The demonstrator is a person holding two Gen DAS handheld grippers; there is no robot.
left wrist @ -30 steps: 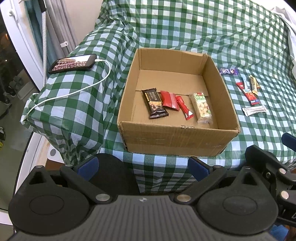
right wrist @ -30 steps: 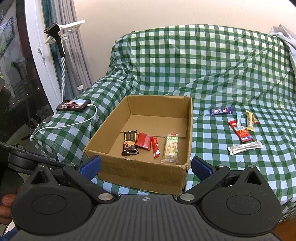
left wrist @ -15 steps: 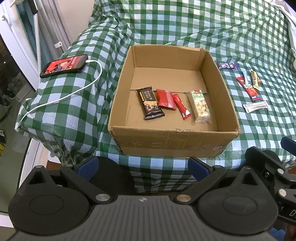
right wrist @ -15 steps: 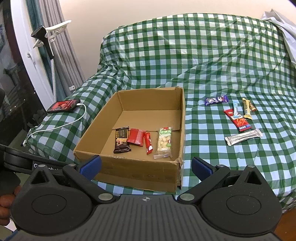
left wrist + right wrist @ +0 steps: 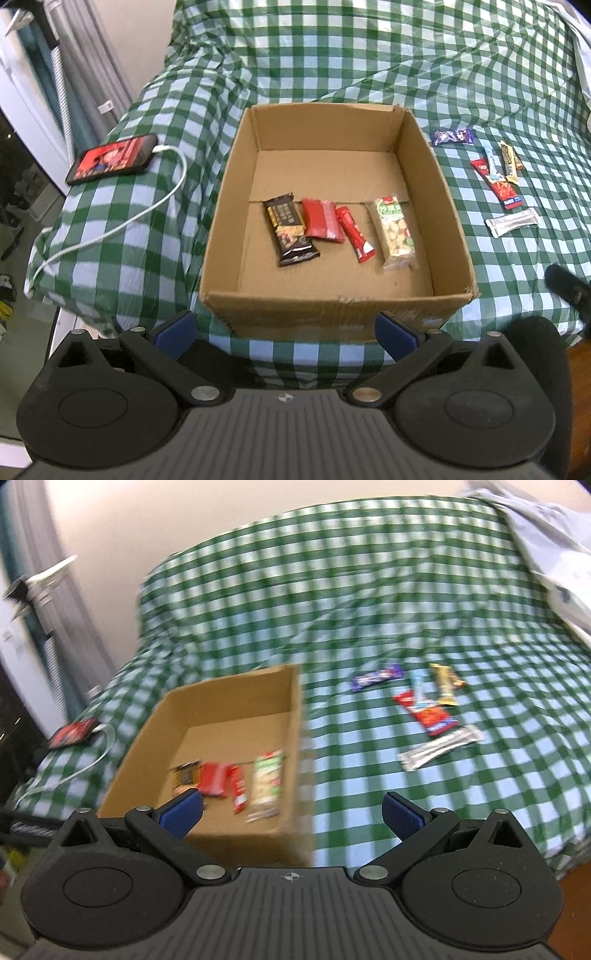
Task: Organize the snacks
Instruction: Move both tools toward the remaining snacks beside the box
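An open cardboard box point(image 5: 325, 314) sits on the green checked cloth; the right wrist view shows it too point(image 5: 295, 716). Inside lie a dark chocolate bar point(image 5: 290, 229), a red packet point(image 5: 322, 219), a red stick point(image 5: 355, 233) and a nut bar point(image 5: 394, 232). Right of the box lie loose snacks: a purple bar point(image 5: 452, 136) point(image 5: 376, 676), a red pack point(image 5: 498, 184) point(image 5: 428, 712), a gold bar point(image 5: 510, 160) point(image 5: 445, 685) and a silver bar point(image 5: 511, 221) point(image 5: 439, 747). My left gripper point(image 5: 286, 334) is open and empty before the box. My right gripper point(image 5: 291, 816) is open and empty, short of the snacks.
A phone point(image 5: 112, 158) with a white cable point(image 5: 110, 232) lies left of the box. Curtains and a white door frame stand at far left. A white cloth point(image 5: 546, 550) lies at the back right. The bed's front edge drops off below the box.
Both grippers have moved forward toward the bed. The right gripper has swung right, so the loose snacks sit nearer its middle; its view is blurred.
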